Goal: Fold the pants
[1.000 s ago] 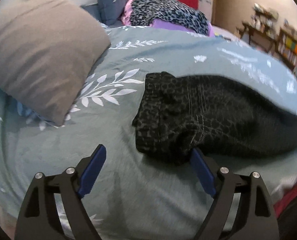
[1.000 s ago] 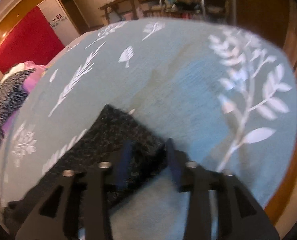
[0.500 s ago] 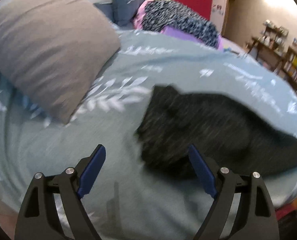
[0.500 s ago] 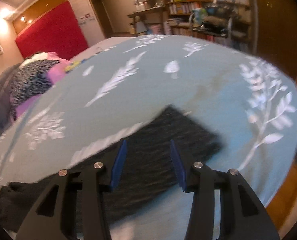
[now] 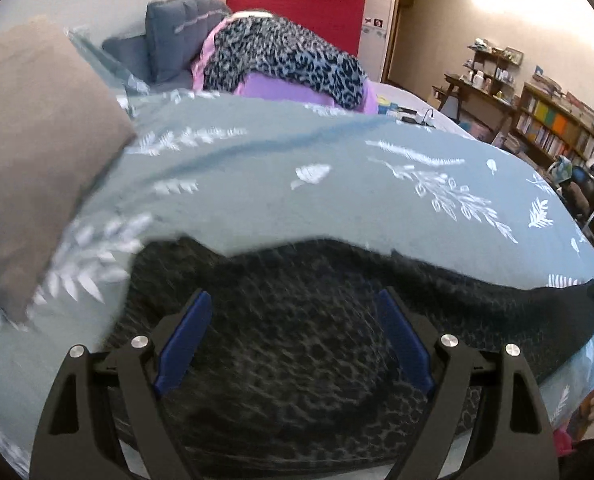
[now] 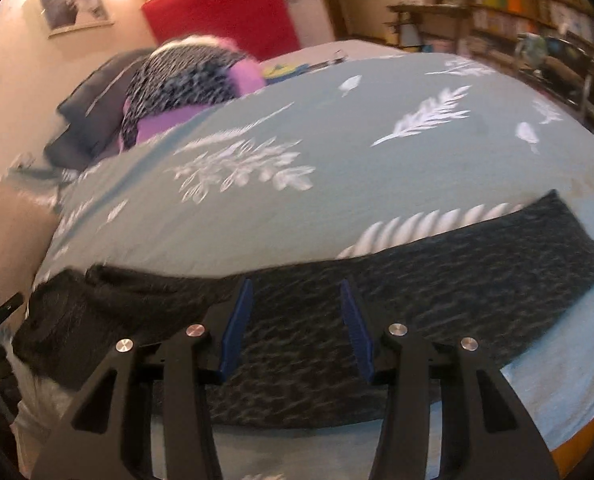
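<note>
Dark patterned pants [image 5: 477,292] lie stretched across a teal bedspread [image 5: 297,200] printed with white leaves. My left gripper [image 5: 293,296] hovers open and wide over their bunched waist end, with cloth showing behind both blue pads and nothing pinched. In the right wrist view the pants [image 6: 477,272] run from a crumpled end at the left to a flat hem at the right. My right gripper [image 6: 296,284] is over the middle of the leg, its jaws partly apart and open, gripping nothing.
A brown pillow [image 5: 29,152] lies at the left on the bed. Behind it are a grey cushion [image 5: 177,28] and a pile of leopard-print and purple clothes [image 5: 285,64]. Bookshelves [image 5: 557,128] line the right wall. The bed's edge [image 6: 577,432] is near at the right.
My left gripper has moved from beside the waist end to over it. My right gripper has travelled from the hem along the leg toward the middle and rolled level.
</note>
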`<state>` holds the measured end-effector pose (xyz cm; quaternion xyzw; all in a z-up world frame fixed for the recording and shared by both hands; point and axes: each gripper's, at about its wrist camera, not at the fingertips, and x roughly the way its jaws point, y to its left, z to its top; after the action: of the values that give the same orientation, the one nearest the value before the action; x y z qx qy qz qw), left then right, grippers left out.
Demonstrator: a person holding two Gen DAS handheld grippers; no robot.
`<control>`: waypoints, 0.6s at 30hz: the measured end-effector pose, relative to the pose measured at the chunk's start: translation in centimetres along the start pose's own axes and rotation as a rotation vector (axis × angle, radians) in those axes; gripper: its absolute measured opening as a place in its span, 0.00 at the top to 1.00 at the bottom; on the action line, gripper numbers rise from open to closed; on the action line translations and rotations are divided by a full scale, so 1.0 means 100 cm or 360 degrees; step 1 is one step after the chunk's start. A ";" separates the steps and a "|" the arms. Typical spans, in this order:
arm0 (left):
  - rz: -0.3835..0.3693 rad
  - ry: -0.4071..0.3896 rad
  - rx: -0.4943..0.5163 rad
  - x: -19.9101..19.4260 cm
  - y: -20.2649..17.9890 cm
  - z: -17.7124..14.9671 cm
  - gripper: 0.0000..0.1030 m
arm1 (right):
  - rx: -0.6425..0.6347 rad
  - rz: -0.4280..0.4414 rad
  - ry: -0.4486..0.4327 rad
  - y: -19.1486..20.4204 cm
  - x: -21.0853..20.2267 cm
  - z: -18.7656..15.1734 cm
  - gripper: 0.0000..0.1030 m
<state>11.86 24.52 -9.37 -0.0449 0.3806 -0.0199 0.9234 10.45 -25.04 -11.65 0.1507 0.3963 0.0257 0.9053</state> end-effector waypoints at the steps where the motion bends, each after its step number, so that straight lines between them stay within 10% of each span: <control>1: 0.0000 0.0023 -0.0026 0.006 0.000 -0.006 0.18 | -0.0033 0.0007 0.0020 0.006 0.003 -0.002 0.54; 8: 0.0028 0.0172 -0.0318 0.045 0.037 -0.035 0.18 | -0.0319 0.0001 0.0208 0.044 0.031 -0.037 0.54; 18: 0.0071 0.0163 -0.0246 0.051 0.033 -0.038 0.18 | -0.0387 -0.0089 0.0272 0.056 0.047 -0.050 0.52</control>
<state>12.80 27.20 -15.90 -0.1065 0.4287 0.0279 0.8967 10.46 -17.70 -16.56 0.0261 0.4700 0.0609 0.8801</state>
